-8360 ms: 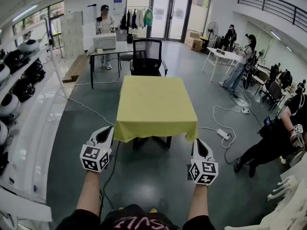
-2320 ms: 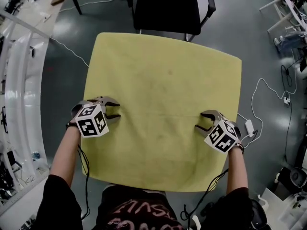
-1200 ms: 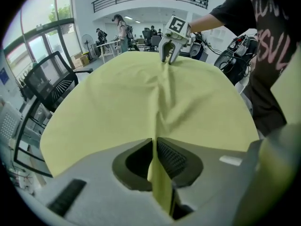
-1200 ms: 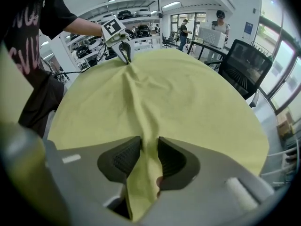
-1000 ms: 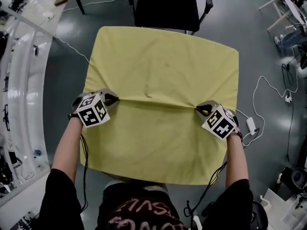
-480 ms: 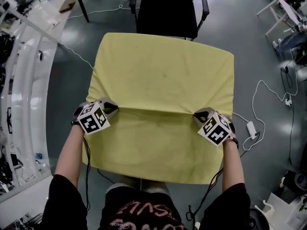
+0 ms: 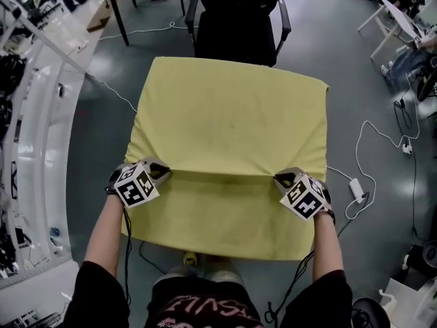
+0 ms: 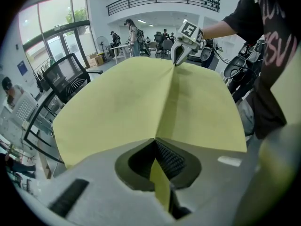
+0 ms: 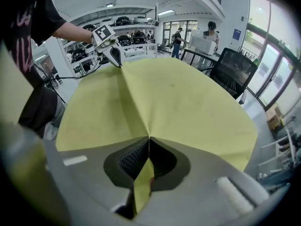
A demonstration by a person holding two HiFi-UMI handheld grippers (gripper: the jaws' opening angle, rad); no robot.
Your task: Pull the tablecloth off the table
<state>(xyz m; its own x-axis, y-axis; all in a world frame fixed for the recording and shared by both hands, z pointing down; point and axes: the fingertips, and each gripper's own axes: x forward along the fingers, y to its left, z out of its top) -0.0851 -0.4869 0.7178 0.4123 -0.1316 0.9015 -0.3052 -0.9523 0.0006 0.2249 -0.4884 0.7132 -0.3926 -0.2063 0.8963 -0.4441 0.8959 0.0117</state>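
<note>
A yellow tablecloth (image 7: pixel 229 125) covers the whole square table, so the tabletop is hidden. My left gripper (image 7: pixel 162 172) is shut on a pinched fold of the cloth near its left side. My right gripper (image 7: pixel 280 179) is shut on the same fold near the right side. A taut raised ridge runs straight between them. In the left gripper view the cloth (image 8: pixel 141 98) feeds into the closed jaws of my left gripper (image 8: pixel 155 142), with the right gripper (image 8: pixel 181 51) at the ridge's far end. In the right gripper view the cloth (image 9: pixel 174 98) is pinched in my right gripper (image 9: pixel 149 140), with the left gripper (image 9: pixel 113 48) across the ridge.
A black office chair (image 7: pixel 235 19) stands at the table's far side. White cables and a power strip (image 7: pixel 356 186) lie on the grey floor to the right. White shelving (image 7: pixel 31 115) runs along the left. More tables and people are farther off in the room.
Both grippers, shut on the cloth, have drawn back toward me. The cloth's far edge has slid nearer and its near edge hangs lower over the table's front.
</note>
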